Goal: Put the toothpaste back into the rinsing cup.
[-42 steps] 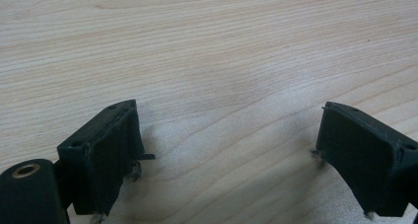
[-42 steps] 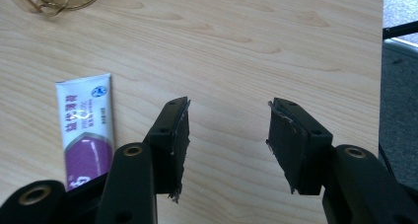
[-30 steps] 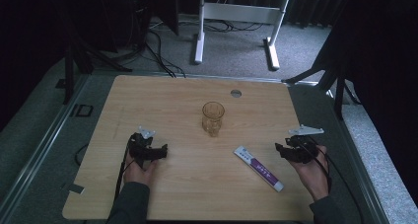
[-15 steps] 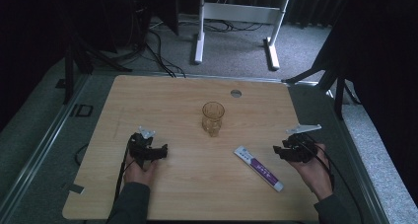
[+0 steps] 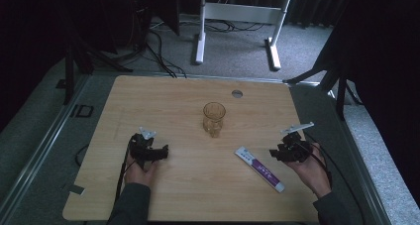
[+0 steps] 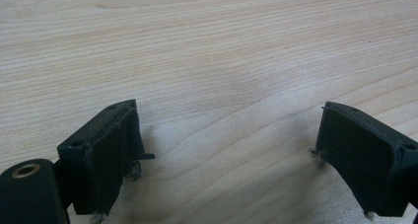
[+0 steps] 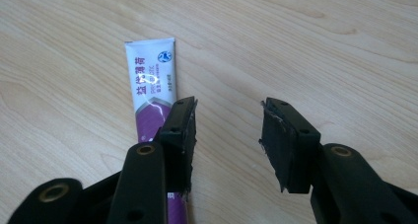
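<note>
A white and purple toothpaste tube [image 5: 260, 169] lies flat on the wooden table [image 5: 168, 101], right of centre. My right gripper [image 5: 274, 153] sits just right of the tube, pointing left, low over the wood. In the right gripper view the tube [image 7: 150, 86] runs under the gripper's left jaw, and my right gripper [image 7: 229, 135] is open with bare wood in the gap. Its jaws have just been closing, with nothing between them. A clear drinking glass [image 5: 214, 118] stands upright mid-table. My left gripper [image 5: 163, 152] rests at the left, open [image 6: 226, 150] over bare wood.
A round cable grommet [image 5: 237, 93] sits near the table's far edge. Cables trail from both grippers over the front edge. A white desk frame [image 5: 237, 12] stands on the grey floor beyond the table. Dark stands flank the table.
My right gripper has edged a little to the left, toward the toothpaste tube. The left hand, the glass and the tube have stayed where they were.
</note>
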Motion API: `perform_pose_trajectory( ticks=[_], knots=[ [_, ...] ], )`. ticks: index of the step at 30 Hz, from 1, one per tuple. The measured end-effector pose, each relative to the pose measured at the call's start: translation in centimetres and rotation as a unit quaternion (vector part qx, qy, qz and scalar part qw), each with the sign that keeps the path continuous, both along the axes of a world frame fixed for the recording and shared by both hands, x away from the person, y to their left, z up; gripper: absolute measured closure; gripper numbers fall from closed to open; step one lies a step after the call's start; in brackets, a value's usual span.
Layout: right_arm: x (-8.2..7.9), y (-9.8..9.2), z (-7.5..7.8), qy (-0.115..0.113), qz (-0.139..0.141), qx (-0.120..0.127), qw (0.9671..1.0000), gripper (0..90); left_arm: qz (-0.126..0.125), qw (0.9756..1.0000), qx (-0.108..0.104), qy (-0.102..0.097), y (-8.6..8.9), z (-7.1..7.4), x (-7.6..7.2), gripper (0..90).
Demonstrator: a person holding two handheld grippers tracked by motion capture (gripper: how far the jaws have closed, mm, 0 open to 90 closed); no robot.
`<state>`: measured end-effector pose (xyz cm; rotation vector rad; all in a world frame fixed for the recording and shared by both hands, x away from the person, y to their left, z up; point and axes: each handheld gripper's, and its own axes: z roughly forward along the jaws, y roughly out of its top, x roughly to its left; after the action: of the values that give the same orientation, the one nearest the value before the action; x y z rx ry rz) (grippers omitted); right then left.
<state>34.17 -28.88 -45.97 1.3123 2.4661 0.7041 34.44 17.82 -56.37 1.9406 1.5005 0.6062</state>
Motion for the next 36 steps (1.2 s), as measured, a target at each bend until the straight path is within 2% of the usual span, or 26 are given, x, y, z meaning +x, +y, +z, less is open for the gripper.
perform_pose_trajectory(
  ticks=[6, 22, 36],
  knots=[
    [0.3, 0.3, 0.0, 0.002, -0.006, -0.002, 1.0000, 56.4, 0.000, 1.0000, 0.000, 0.000, 0.0, 0.0, 0.0, 9.7],
    [0.9, 2.2, -0.1, 0.031, 0.030, -0.032, 0.9985, 55.0, 0.000, 1.0000, 0.001, 0.001, -0.1, 0.0, 0.0, 9.7],
    [1.1, 2.7, -0.2, 0.051, 0.050, -0.045, 0.9965, 54.0, -0.001, 1.0000, 0.002, 0.001, -0.1, 0.0, 0.0, 9.8]
  ],
)
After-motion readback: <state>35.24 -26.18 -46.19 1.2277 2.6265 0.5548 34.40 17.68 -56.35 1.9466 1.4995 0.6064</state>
